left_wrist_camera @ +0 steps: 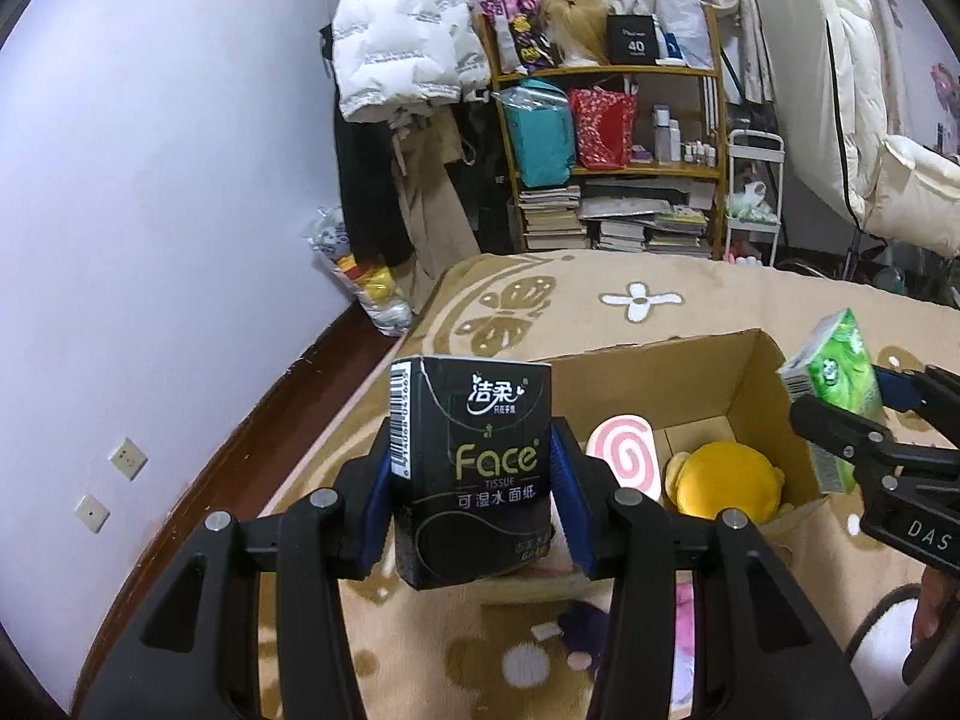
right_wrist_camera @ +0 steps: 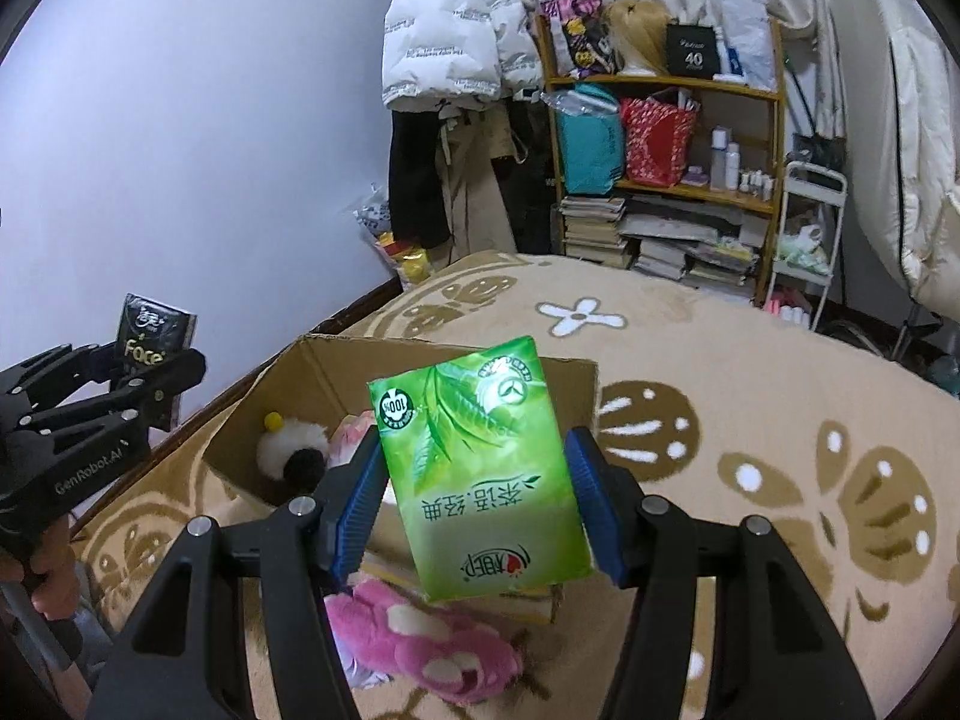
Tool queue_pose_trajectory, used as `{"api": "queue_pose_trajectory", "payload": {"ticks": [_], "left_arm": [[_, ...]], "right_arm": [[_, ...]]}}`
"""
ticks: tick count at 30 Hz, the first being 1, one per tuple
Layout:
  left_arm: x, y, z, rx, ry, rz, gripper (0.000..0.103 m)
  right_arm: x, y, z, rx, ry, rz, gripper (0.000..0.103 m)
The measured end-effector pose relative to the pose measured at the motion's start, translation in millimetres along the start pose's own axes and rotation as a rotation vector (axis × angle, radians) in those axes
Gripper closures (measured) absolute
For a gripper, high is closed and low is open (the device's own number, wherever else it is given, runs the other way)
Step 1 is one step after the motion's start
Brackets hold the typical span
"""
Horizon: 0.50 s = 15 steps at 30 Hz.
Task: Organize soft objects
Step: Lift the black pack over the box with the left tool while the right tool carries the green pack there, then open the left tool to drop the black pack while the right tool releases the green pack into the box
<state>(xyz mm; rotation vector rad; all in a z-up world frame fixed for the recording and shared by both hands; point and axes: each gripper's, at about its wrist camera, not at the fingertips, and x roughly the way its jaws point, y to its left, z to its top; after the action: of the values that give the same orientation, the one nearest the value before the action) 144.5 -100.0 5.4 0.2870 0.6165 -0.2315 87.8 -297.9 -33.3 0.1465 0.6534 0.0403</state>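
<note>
My left gripper [left_wrist_camera: 471,480] is shut on a black "Face" tissue pack [left_wrist_camera: 471,462], held upright above the rug near the left front corner of an open cardboard box [left_wrist_camera: 750,384]. My right gripper [right_wrist_camera: 477,480] is shut on a green tissue pack [right_wrist_camera: 480,468], held above the box [right_wrist_camera: 336,372]. In the left wrist view the green pack [left_wrist_camera: 837,372] hangs over the box's right wall. The box holds a pink swirl plush [left_wrist_camera: 624,456], a yellow plush [left_wrist_camera: 726,480] and a white and black plush [right_wrist_camera: 294,450]. The left gripper [right_wrist_camera: 150,372] and its black pack [right_wrist_camera: 153,336] show at the left in the right wrist view.
A pink plush [right_wrist_camera: 432,648] lies on the beige patterned rug [right_wrist_camera: 750,420] in front of the box. A dark purple soft item [left_wrist_camera: 579,642] lies on the rug too. A wooden shelf [left_wrist_camera: 612,120], hung coats [left_wrist_camera: 396,48] and a white cart [left_wrist_camera: 753,204] stand behind.
</note>
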Motion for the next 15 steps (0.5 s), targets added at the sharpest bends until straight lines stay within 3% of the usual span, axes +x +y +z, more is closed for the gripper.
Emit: {"api": "queue_pose_trajectory", "payload": {"ticks": [11,15], "left_arm": [[56,-10,-14,-0.029,0.097,-0.062,0.057],[62,-13,-17,-0.028,0.1,-0.066,0.039]], "right_arm": [[30,-18,-4,0.072,0.029,0.063,0.04],[34,-21,-3,0.094,0.031,0.091,0.037]]}}
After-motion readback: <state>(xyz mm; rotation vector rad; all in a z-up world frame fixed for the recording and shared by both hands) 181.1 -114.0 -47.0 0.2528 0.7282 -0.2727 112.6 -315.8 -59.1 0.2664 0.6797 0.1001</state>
